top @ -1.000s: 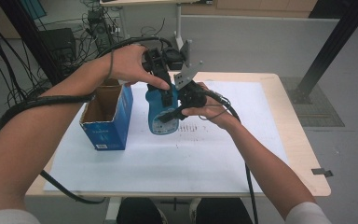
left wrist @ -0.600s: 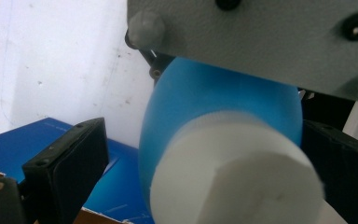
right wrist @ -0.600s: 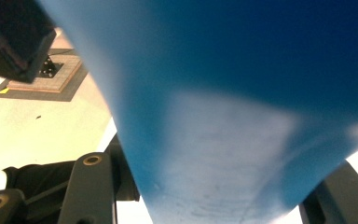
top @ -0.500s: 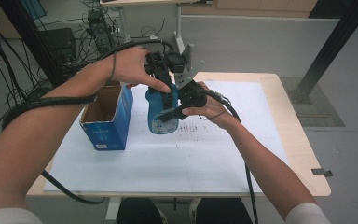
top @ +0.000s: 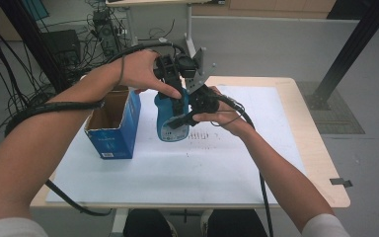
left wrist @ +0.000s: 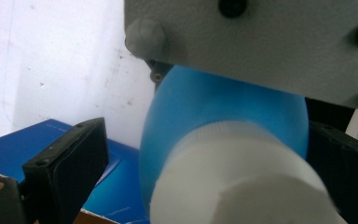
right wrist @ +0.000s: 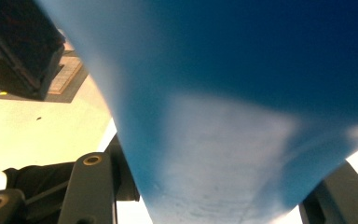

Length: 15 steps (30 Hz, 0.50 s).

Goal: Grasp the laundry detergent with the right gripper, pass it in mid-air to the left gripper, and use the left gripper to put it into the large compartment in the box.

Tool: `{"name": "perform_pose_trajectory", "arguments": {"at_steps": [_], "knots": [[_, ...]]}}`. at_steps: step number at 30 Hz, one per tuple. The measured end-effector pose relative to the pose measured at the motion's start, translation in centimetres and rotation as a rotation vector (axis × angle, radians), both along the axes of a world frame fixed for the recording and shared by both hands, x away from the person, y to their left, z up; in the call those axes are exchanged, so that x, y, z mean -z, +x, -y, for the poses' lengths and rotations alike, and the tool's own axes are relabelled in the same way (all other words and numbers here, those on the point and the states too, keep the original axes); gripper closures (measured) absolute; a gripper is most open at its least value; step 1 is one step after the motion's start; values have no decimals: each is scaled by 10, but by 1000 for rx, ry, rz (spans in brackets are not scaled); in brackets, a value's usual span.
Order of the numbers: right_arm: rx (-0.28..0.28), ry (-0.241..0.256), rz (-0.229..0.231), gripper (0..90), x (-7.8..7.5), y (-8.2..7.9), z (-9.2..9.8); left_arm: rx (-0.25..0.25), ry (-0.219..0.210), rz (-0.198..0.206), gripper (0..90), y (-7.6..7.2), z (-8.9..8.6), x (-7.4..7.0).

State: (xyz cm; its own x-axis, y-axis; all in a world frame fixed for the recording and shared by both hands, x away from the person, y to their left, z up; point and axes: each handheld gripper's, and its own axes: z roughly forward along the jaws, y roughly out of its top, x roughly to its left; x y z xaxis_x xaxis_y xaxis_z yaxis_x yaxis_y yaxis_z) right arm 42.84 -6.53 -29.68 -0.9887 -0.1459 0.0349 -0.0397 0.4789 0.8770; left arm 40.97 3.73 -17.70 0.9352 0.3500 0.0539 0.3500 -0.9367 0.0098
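A blue bottle (top: pixel 169 122) with a white cap (left wrist: pixel 233 177) stands upright on the white sheet in the middle of the table. My right gripper (top: pixel 186 116) is shut on its body from the right side, and the blue wall (right wrist: pixel 223 116) presses between both jaws. My left gripper (top: pixel 171 74) comes down over the bottle's top. In the left gripper view the cap sits between the jaws of the left gripper (left wrist: pixel 205 179), which stands open with a gap beside its left jaw.
An open blue cardboard box (top: pixel 112 123) stands just left of the bottle. A white paper sheet (top: pixel 187 173) covers most of the wooden table (top: pixel 321 163). A grey plate (left wrist: pixel 261 42) of the other gripper hangs above the bottle. Cables trail off the table's left edge.
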Motion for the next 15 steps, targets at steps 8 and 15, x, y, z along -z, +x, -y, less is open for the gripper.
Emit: {"name": "perform_pose_trajectory", "arguments": {"at_steps": [8, 15], "knots": [[-4, 9, 5, 424, -1, 0, 0, 1, -4, 3, 46, 0, 1, 0], [-1, 8, -1, 424, -2, 0, 1, 3, -5, 2, 46, 1, 2, -1]]}}
